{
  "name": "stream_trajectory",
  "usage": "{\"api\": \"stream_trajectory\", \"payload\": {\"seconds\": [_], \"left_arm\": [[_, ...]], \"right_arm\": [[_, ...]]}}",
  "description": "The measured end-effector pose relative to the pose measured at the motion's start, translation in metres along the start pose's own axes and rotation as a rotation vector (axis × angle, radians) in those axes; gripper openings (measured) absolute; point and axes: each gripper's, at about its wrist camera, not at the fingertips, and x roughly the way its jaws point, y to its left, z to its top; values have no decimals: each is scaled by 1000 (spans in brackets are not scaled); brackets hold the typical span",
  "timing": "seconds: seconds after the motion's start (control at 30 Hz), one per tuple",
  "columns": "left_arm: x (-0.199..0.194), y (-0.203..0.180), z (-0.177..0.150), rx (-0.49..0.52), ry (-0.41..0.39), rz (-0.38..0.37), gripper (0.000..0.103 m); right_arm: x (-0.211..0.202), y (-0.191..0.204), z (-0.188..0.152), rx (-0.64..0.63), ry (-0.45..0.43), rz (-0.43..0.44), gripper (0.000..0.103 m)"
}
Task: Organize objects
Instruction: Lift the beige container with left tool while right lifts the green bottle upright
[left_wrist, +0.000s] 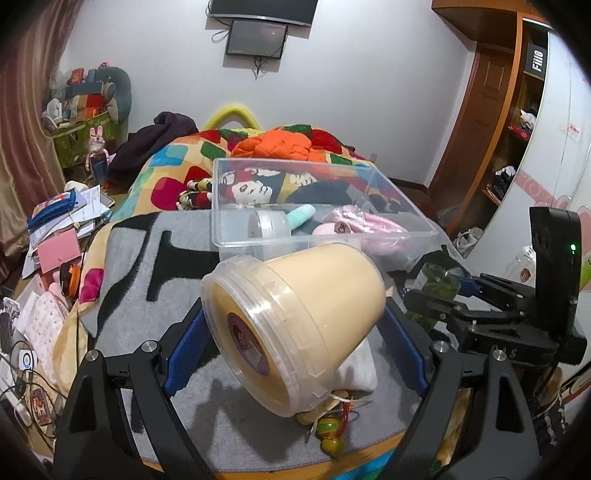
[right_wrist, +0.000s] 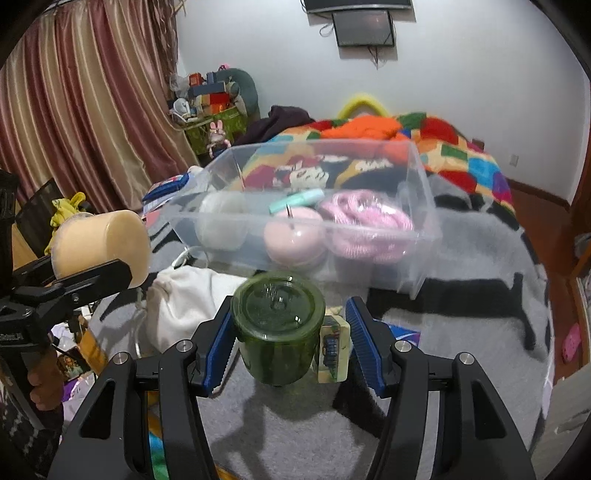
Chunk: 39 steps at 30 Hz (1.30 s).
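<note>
Carrying the tub (left_wrist: 295, 325), clenched in the left tool (left_wrist: 295, 354), called for a level tilt before the bin (left_wrist: 417, 218) ahead; the right tool (right_wrist: 290, 343) held the jar (right_wrist: 277, 325) loosely.

We count one clear plastic bin (right_wrist: 413, 236), one cream lidded tub (left_wrist: 295, 325), one green glass jar (right_wrist: 277, 325), one white cloth pouch (right_wrist: 184, 306).

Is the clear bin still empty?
No: the clear bin already holds a pink coiled cord, a pink case and a round tub.
</note>
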Motion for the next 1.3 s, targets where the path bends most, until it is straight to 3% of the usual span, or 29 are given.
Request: {"api": "stream_trajectory", "payload": {"seconds": [0.23,0.4,0.5,0.57,0.77,0.83,0.9,1.3], "left_arm": [[4,2,-4,-11,13,-7,88],[6,-1,-6,2,20,-3,88],[7,-4,-6,7,23,-5,88],[7,-4,-6,6,21,-7,88],[8,-3,-5,3,24,-5,88],[10,-1,-6,-4,28,-3,88],[12,1,-6,-13,34,-4,88],[14,3,-9,-13,39,-6,88]], "right_arm": [[12,-4,-2,-17,40,-54,57],[8,-9,-3,10,15,-41,54],[3,-11,-1,28,0,-13,30],[1,-11,2,31,1,12,26],[18,-7,2,26,86,31,30],[27,-8,0,52,115,65,45],[32,-6,0,63,113,69,52],[70,14,17,29,165,58,52]]}}
